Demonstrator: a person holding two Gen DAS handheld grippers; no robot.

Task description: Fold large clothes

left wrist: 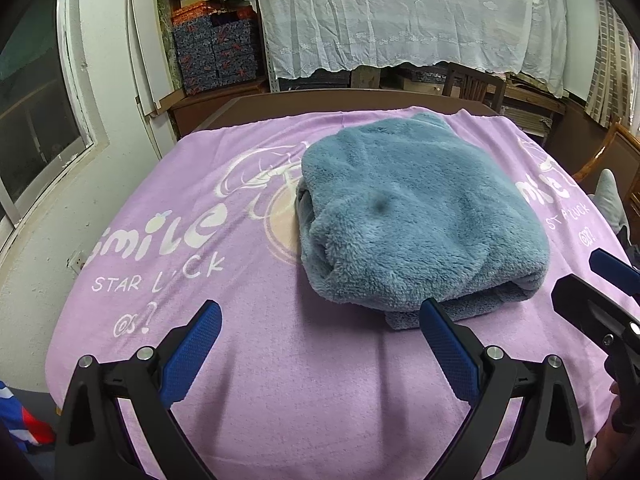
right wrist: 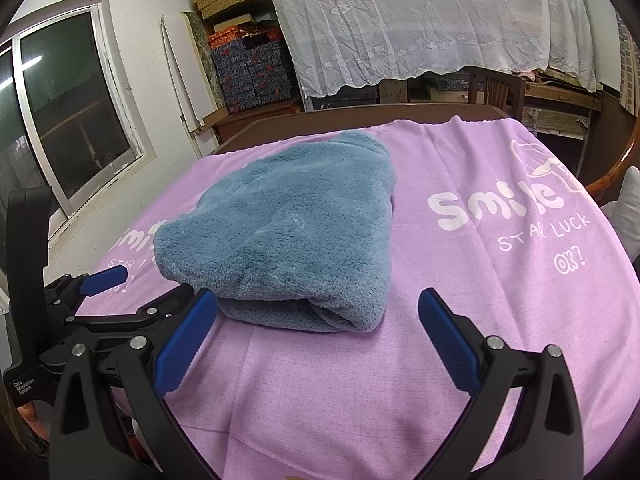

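Observation:
A blue fleece garment [left wrist: 416,216] lies folded into a thick bundle on the purple cloth [left wrist: 280,380] that covers the table. It also shows in the right wrist view [right wrist: 296,232]. My left gripper [left wrist: 320,340] is open and empty, just in front of the bundle's near edge and a little to its left. My right gripper [right wrist: 318,328] is open and empty, in front of the bundle's near right corner. Each gripper shows at the edge of the other's view: the right one [left wrist: 604,280] and the left one [right wrist: 120,284].
The purple cloth carries white "smile STAR LUCK" print [right wrist: 516,208]. Behind the table stand a wooden chair [left wrist: 474,82], shelves with patterned boxes [left wrist: 216,52] and a white lace curtain [left wrist: 400,12]. A window [right wrist: 68,108] is on the left wall.

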